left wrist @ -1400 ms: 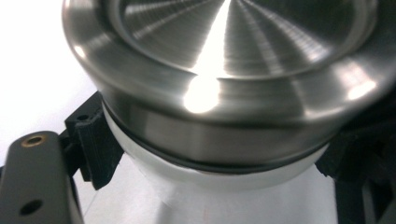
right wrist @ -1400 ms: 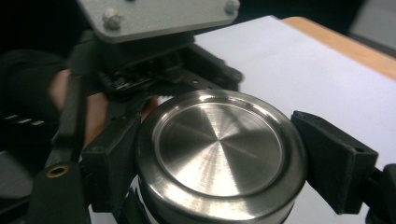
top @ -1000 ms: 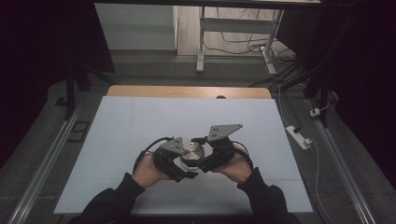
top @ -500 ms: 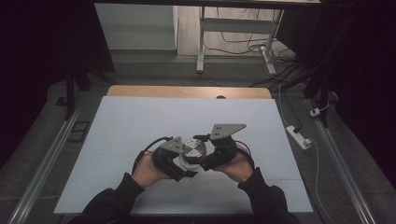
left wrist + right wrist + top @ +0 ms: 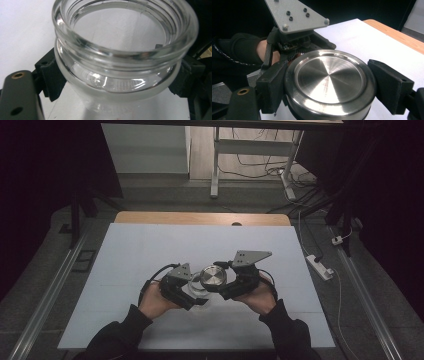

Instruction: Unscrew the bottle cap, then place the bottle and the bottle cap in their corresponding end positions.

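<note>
A clear glass jar (image 5: 120,82) with a threaded, open mouth is clamped at its neck by my left gripper (image 5: 117,77), whose black pads (image 5: 51,75) press on both sides. In the high view the jar (image 5: 196,291) is just above the white table sheet, held by the left gripper (image 5: 192,290). A round brushed-metal lid (image 5: 329,80) sits between the pads of my right gripper (image 5: 330,85), which is shut on its rim. From above, the lid (image 5: 214,277) hangs beside and slightly above the jar, with the right gripper (image 5: 220,282) behind it.
The table (image 5: 150,245) is covered by a white sheet, with a bare wooden strip (image 5: 200,218) along its far edge. A white power strip (image 5: 320,266) lies on the floor to the right. Metal desk legs (image 5: 216,170) stand beyond the table.
The lid in the right gripper has drifted slightly to the right and away from me. The left gripper and the jar have stayed put.
</note>
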{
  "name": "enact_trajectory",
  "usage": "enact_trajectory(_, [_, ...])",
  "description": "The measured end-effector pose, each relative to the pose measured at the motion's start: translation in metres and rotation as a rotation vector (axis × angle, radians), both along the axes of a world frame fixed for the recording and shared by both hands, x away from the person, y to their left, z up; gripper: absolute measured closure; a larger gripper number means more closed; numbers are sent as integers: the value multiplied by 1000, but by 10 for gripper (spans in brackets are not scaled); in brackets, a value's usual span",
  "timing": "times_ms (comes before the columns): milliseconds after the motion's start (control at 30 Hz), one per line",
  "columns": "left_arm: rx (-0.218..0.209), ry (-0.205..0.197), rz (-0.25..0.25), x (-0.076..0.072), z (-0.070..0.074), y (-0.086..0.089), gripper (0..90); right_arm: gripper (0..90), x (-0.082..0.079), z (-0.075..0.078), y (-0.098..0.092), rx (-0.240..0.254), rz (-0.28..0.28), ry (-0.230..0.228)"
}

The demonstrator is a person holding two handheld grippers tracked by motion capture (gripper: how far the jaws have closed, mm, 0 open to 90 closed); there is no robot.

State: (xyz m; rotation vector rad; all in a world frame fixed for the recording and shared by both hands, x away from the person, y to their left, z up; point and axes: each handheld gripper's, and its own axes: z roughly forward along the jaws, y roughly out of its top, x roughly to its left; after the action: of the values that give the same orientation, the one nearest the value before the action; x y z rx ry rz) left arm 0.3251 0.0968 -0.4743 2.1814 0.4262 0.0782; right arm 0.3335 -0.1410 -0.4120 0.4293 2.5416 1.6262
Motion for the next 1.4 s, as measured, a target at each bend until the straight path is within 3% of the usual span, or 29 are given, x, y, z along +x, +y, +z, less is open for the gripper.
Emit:
enact_trajectory(300, [0, -7, 58, 6, 1, 13, 160, 194, -1, 2, -6, -3, -24, -12])
enact_trajectory(800, [3, -11, 141, 15, 2, 19, 160, 194, -9, 2, -10, -14, -40, -18])
enact_trajectory(1400, [-3, -42, 179, 28, 8, 21, 160, 194, -23, -5, -11, -17, -36, -34])
